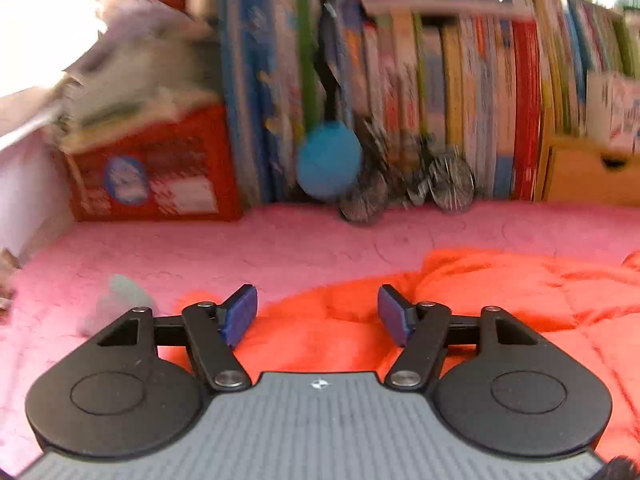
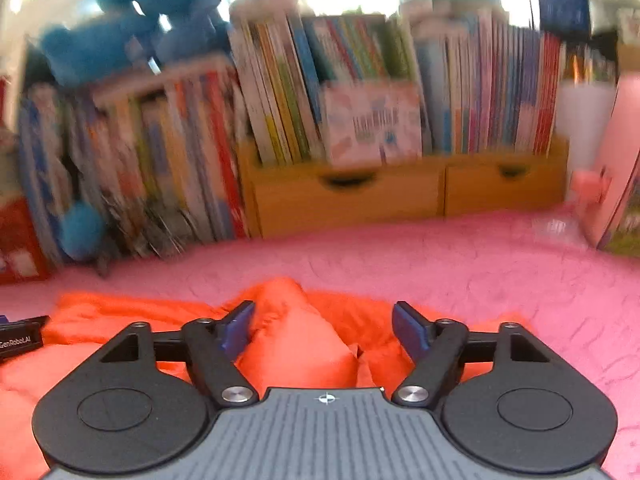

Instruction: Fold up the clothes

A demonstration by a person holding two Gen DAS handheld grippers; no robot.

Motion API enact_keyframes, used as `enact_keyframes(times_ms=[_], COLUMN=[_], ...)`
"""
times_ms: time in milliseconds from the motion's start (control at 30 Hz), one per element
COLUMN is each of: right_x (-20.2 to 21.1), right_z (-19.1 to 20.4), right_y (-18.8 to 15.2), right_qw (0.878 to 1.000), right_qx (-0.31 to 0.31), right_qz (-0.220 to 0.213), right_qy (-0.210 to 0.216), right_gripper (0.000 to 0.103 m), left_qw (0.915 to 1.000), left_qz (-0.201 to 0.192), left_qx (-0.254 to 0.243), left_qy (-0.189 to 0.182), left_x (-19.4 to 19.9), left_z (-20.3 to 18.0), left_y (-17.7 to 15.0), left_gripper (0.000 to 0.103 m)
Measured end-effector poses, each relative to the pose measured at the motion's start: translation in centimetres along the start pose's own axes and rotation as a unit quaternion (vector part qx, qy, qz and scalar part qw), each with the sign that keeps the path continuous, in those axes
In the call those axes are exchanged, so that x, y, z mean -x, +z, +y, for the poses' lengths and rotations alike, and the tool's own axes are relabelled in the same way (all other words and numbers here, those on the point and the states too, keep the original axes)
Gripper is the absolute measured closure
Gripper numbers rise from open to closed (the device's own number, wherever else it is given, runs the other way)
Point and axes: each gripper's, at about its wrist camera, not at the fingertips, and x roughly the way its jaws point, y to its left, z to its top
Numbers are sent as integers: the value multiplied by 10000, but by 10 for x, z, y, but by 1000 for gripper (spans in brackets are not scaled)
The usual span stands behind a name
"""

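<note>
Orange quilted garment (image 2: 292, 344) lies crumpled on pink bedspread (image 2: 460, 276), near bookshelf (image 2: 360, 92). I see right gripper (image 2: 323, 330) tilted down, jaws spread astride raised fold, gripping nothing. Left gripper (image 1: 318, 312) angled down over garment edge, jaws apart, empty.

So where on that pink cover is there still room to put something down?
Bare pink cover lies between the orange garment and the wooden drawers, widening rightwards. Crowded: the back edge by the books, blue ball and red box.
</note>
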Motion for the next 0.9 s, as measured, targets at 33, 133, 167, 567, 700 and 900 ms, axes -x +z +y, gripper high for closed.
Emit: enact_keyframes(times_ms=[33, 133, 167, 567, 700, 900], right_x=[13, 48, 57, 66, 57, 50], right_z=[5, 27, 32, 33, 32, 38], right_y=[1, -1, -4, -34, -40, -42], right_qw=[9995, 9917, 9894, 9880, 9879, 9849], right_qx=[199, 1073, 1218, 1375, 1315, 1477], right_qz=[-223, -650, -667, 198, 476, 660], right_qy=[40, 263, 430, 674, 675, 610], right_gripper=[30, 30, 30, 30, 29, 28], left_qw=[9998, 9971, 9960, 9944, 9932, 9927], left_qz=[-166, -604, -671, -91, -35, 111], left_qx=[-28, -274, -364, -884, -1063, -1091], left_qy=[-54, -360, -470, -569, -467, -503], left_x=[15, 59, 70, 66, 65, 60], left_z=[3, 1, -1, -25, -31, -31], left_y=[1, 0, -2, -43, -46, -45], left_gripper=[38, 37, 37, 28, 28, 28])
